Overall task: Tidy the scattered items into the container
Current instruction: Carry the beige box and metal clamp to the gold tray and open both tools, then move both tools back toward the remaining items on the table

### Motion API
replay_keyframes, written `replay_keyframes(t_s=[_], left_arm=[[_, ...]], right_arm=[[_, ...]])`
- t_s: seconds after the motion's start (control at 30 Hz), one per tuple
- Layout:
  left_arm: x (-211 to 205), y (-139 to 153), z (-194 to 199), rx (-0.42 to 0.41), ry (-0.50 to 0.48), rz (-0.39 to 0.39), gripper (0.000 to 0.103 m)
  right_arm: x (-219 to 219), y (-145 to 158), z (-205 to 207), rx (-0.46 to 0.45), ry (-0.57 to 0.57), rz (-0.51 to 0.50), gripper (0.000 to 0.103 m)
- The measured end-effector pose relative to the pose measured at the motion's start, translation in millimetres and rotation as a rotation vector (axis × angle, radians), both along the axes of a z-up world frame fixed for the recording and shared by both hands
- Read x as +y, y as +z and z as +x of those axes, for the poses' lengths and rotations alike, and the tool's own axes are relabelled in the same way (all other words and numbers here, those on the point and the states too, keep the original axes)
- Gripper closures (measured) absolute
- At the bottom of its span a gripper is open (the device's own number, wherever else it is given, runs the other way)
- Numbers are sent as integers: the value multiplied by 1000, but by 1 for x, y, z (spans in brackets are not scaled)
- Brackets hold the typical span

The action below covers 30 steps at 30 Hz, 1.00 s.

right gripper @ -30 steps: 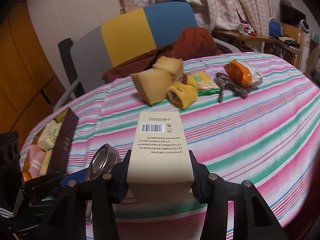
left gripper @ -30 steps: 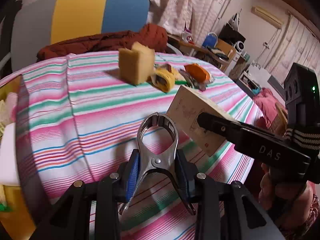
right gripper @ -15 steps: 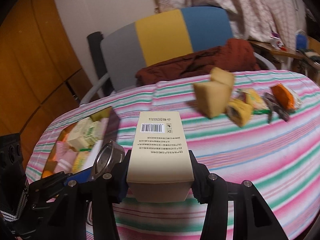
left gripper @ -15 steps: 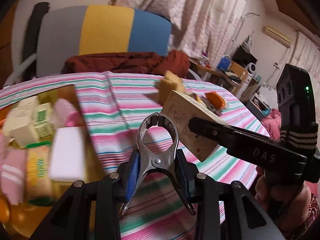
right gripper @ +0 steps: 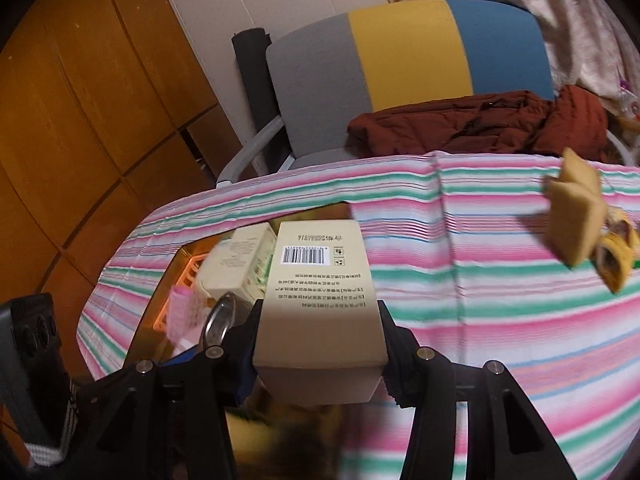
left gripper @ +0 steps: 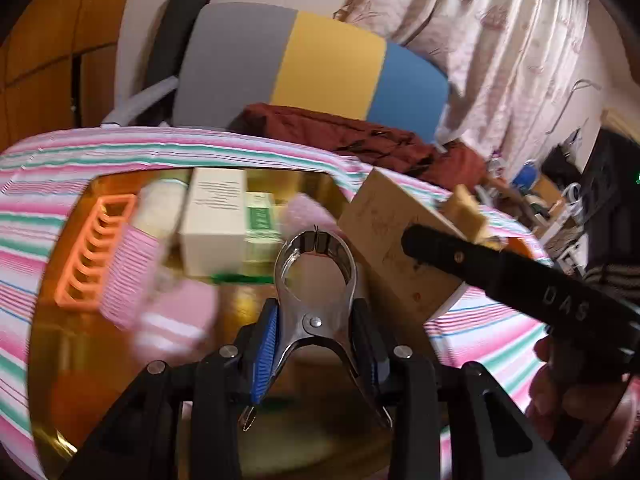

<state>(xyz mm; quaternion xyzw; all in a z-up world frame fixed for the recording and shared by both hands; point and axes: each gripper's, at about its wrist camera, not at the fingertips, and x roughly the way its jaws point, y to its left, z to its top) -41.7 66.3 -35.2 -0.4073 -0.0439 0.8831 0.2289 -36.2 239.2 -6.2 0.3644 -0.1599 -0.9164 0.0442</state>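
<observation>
Above the yellow container (left gripper: 60, 436), the left gripper (left gripper: 316, 344) pinches a metal clamp (left gripper: 316, 276); beside it the right gripper (right gripper: 320, 344) grips a beige carton (right gripper: 320, 280). Risk: simultaneous release could collide over the crowded contents.

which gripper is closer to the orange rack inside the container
Left. The left gripper, shut on the metal clip, hangs over the container just right of the orange rack. The right gripper, shut on the tan box, sits farther right by the container's edge.
</observation>
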Motion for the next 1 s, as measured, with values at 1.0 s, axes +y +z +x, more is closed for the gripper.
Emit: replay_keyframes(t_s=[1.0], left_arm=[[20, 35, 36, 57, 56, 18, 64]], right_arm=[[66, 2, 64, 97, -163, 27, 35]])
